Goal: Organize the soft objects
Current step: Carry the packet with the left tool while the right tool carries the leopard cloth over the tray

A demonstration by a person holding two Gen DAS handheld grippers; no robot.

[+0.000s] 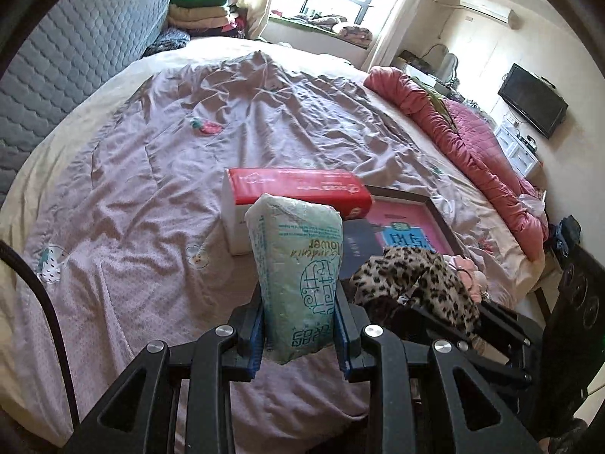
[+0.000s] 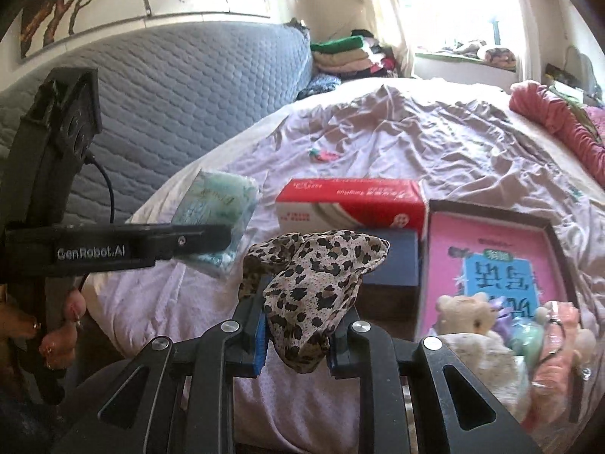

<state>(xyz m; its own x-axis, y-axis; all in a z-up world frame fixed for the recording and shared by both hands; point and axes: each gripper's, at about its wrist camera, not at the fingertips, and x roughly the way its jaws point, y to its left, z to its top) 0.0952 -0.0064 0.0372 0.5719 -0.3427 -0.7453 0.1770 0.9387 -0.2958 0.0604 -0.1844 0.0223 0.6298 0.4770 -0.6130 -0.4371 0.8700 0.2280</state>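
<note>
My left gripper (image 1: pixel 300 335) is shut on a pale green tissue pack (image 1: pixel 298 272) and holds it upright above the bed; the pack also shows in the right wrist view (image 2: pixel 215 208), clamped by the left gripper (image 2: pixel 211 240). My right gripper (image 2: pixel 297 335) is shut on a leopard-print cloth (image 2: pixel 314 287), which also shows in the left wrist view (image 1: pixel 412 280). Plush toys (image 2: pixel 491 333) and a pink soft item (image 2: pixel 559 348) lie in a dark-framed box at the lower right.
A red and white tissue box (image 1: pixel 295 196) and a dark blue box (image 2: pixel 393 261) rest on the pink bedsheet (image 1: pixel 151 174). The dark-framed box (image 2: pixel 552 227) holds a pink book (image 2: pixel 487 257). A rolled red quilt (image 1: pixel 453 121) lines the right side. A grey headboard (image 2: pixel 170 87) is left.
</note>
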